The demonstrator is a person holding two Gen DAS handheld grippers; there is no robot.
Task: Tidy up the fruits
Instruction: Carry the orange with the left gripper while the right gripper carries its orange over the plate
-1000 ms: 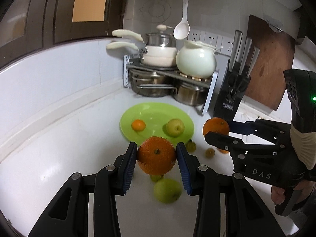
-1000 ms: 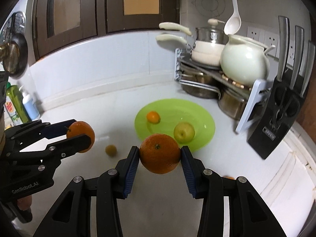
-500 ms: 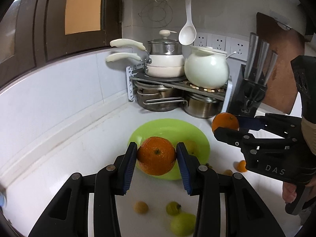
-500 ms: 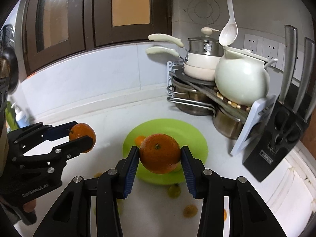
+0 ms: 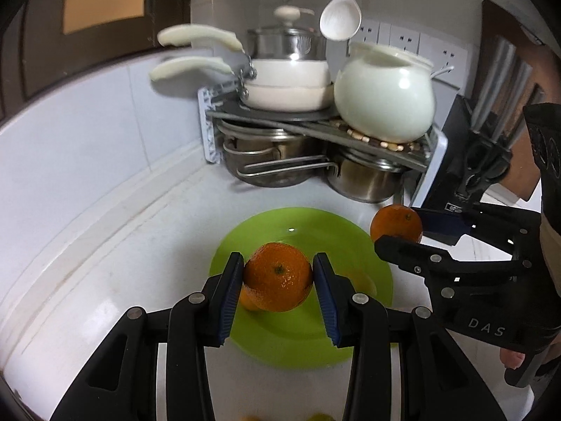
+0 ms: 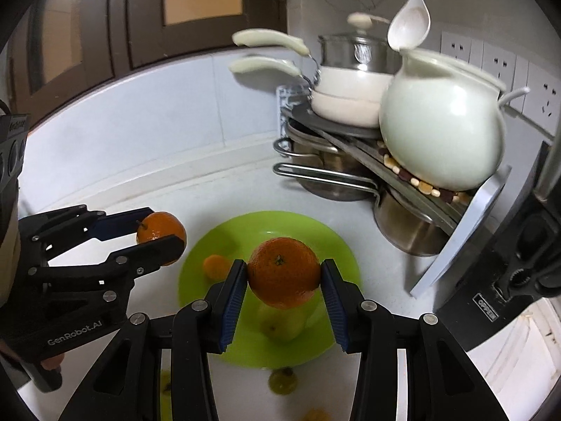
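Oranges now hang over the green plate (image 5: 266, 231), nearer than a second ago: my left gripper (image 5: 278, 277) and right gripper (image 6: 283, 273) each clamp one, ready to lower.

White ceramic pot (image 5: 384, 100) on a corner rack (image 5: 315, 124), steel pots (image 5: 364, 179) beneath, hanging white ladle (image 5: 340, 17), knife block (image 5: 470, 172), wall sockets (image 5: 406, 40)

Ahead of our fingertips the green plate (image 5: 280, 224) has bare room at its far half. Beyond it the pot rack (image 5: 315, 129) and white jar (image 5: 384, 101) block us; the knife block (image 6: 519, 263) walls off our right.
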